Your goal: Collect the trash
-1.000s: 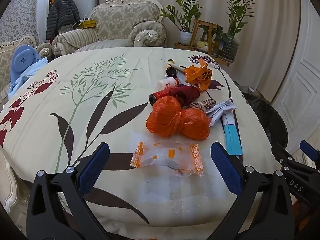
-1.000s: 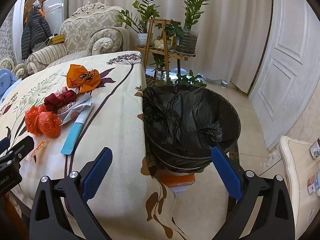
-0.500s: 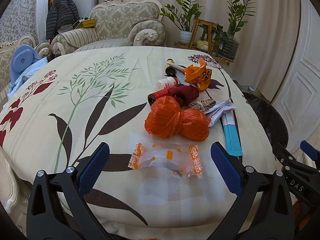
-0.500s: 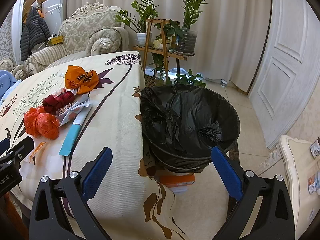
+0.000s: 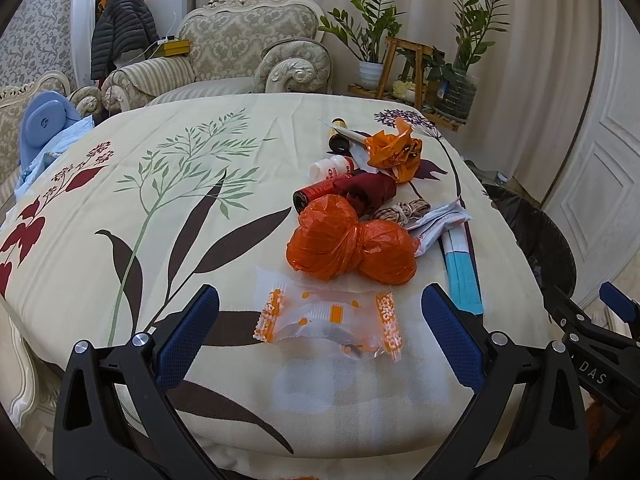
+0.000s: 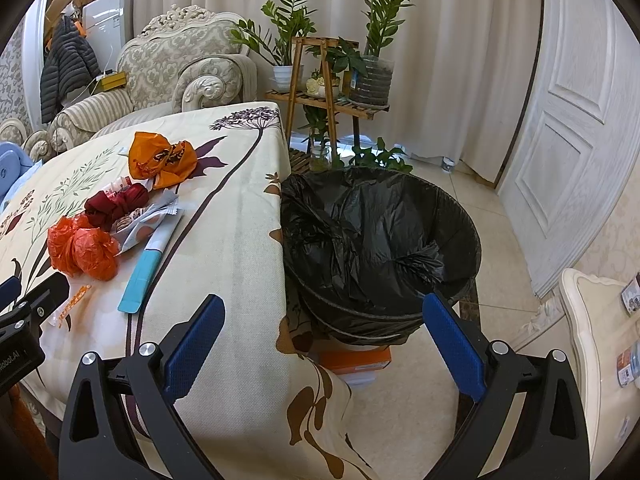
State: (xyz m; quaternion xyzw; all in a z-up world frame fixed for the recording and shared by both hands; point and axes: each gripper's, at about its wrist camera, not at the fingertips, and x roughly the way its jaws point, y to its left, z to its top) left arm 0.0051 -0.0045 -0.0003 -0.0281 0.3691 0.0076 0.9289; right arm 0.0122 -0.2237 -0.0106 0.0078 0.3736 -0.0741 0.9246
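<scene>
My table, draped in a cream leaf-printed cloth [image 5: 168, 216], carries a clear orange-printed wrapper [image 5: 328, 320], a knotted orange plastic bag [image 5: 348, 246], a dark red bundle [image 5: 366, 192], a crumpled orange wrapper [image 5: 394, 152] and a flat blue-and-white packet [image 5: 460, 264].

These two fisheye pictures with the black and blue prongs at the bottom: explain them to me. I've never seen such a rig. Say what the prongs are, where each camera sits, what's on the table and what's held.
The prongs are the fingers of two hand-held grippers; a person carries one in each hand, and a camera on each looks forward along its fingers.

The left gripper is open over a clear snack wrapper on the tablecloth. Beyond lie a knotted orange plastic bag, a dark red bundle, a crumpled orange wrapper, small bottles and a blue-and-white packet.

The right gripper is open too, facing the bin with a black liner beside the table.

Neither holds anything.
</scene>
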